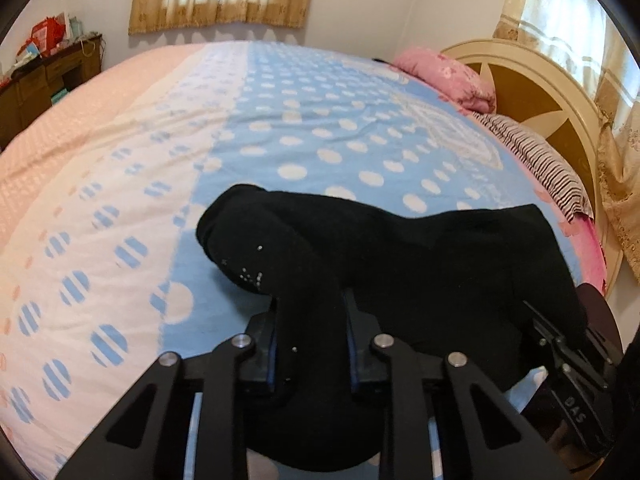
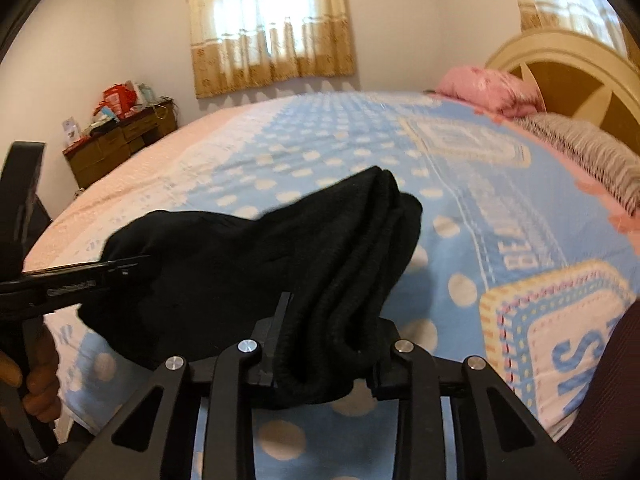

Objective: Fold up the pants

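Observation:
The black pants [image 1: 360, 248] hang bunched between both grippers, held just above the blue dotted bedspread [image 1: 320, 120]. My left gripper [image 1: 310, 320] is shut on one bunched end of the pants. My right gripper [image 2: 328, 340] is shut on the ribbed waistband end [image 2: 352, 280]. The right gripper also shows at the lower right of the left wrist view [image 1: 560, 332], and the left gripper shows at the left edge of the right wrist view [image 2: 132, 264]. The fabric sags between them.
A pink pillow [image 1: 444, 76] and a striped pillow [image 1: 532, 156] lie by the cream headboard [image 1: 532, 80] at the right. A wooden dresser [image 2: 120, 140] with clutter stands by the far wall. Curtained windows [image 2: 268, 24] are behind the bed.

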### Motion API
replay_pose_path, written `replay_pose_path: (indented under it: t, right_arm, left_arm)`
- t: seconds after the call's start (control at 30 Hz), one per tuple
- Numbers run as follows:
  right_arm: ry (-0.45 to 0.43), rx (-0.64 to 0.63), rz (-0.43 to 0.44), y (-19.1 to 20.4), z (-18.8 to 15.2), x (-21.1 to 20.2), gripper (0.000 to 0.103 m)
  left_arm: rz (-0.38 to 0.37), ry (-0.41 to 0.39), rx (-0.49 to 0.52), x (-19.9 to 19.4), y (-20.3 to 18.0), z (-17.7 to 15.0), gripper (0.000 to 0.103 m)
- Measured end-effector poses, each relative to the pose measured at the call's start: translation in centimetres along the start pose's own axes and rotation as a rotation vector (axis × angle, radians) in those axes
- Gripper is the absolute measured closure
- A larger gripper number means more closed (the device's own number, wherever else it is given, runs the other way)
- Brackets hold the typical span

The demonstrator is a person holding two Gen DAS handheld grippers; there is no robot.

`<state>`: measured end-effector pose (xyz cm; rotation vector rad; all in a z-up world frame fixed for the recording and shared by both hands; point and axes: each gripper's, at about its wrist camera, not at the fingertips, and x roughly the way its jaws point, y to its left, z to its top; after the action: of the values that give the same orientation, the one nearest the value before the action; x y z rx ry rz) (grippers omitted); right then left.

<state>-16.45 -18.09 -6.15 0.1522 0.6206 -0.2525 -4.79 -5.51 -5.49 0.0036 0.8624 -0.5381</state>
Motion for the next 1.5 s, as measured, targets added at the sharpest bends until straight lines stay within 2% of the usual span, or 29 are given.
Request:
replay_pose_path:
  t: [0.2, 0.33, 0.47, 0.53, 0.7, 0.83, 0.97, 1.03, 1.1, 1.13, 1.17, 1.2, 1.23, 1.27, 1.3, 1.4, 1.5]
  right_arm:
    - [-0.050, -0.046, 0.074, 3.2, 2.8, -1.3, 0.072]
    - [-0.085, -0.114, 0.174, 7.1, 5.9, -0.8, 0.072]
    - [-0.121, -0.186, 0.279, 12.1, 8.9, 0.8, 0.072]
    - [-0.129, -0.203, 0.339, 14.6, 10.2, 1.9, 0.072]
    - [-0.147, -0.275, 0.464, 21.4, 12.5, 6.2, 0.072]
    - [-0.085, -0.246, 0.525, 25.0, 12.1, 11.9, 0.072]
    - [0.042, -0.285, 0.499, 27.5, 9.8, 17.3, 0.072]
    - [0.085, -0.286, 0.480, 27.3, 9.1, 18.8, 0.070]
    - [0.125, -0.248, 0.495, 26.6, 9.2, 19.7, 0.068]
    - [0.140, -0.233, 0.506, 26.4, 9.4, 20.0, 0.066]
    - [0.155, -0.232, 0.513, 26.3, 9.4, 20.4, 0.064]
    - [0.171, -0.237, 0.511, 26.4, 9.1, 20.6, 0.059]
    - [0.199, -0.239, 0.507, 26.3, 9.0, 21.1, 0.053]
    - [0.218, -0.231, 0.512, 26.0, 8.9, 21.6, 0.050]
    - [0.232, -0.210, 0.526, 25.5, 8.9, 21.8, 0.045]
    - [0.270, -0.118, 0.594, 23.6, 9.1, 22.3, 0.041]
    - [0.284, -0.058, 0.618, 22.4, 9.2, 21.8, 0.039]
  left_arm:
    - [0.036, -0.064, -0.043, -2.4, 2.9, 1.8, 0.078]
    - [0.095, -0.123, -0.089, -4.7, 6.5, 3.2, 0.078]
    - [0.205, -0.187, -0.132, -7.3, 11.2, 4.8, 0.078]
    - [0.286, -0.219, -0.157, -8.7, 14.0, 5.7, 0.078]
    - [0.458, -0.259, -0.193, -9.8, 19.0, 6.8, 0.078]
    - [0.572, -0.214, -0.210, -6.9, 22.8, 6.9, 0.078]
    - [0.586, -0.106, -0.251, -2.6, 25.5, 5.7, 0.078]
    - [0.591, -0.086, -0.271, -1.4, 26.5, 4.8, 0.071]
    - [0.599, -0.080, -0.292, -1.1, 26.9, 4.4, 0.052]
    - [0.612, -0.081, -0.301, -0.9, 27.1, 4.3, 0.047]
    - [0.632, -0.082, -0.302, -0.8, 27.3, 4.2, 0.036]
    - [0.648, -0.080, -0.298, -0.8, 27.4, 4.3, 0.023]
    - [0.663, -0.076, -0.296, -0.9, 27.6, 4.1, 0.017]
    - [0.662, -0.069, -0.307, -1.2, 28.0, 3.9, 0.006]
    - [0.641, -0.065, -0.335, -1.8, 28.7, 3.5, 0.000]
    - [0.500, -0.056, -0.473, -4.0, 31.1, 2.1, 0.000]
    - [0.407, -0.068, -0.620, -6.1, 32.5, 0.2, 0.000]
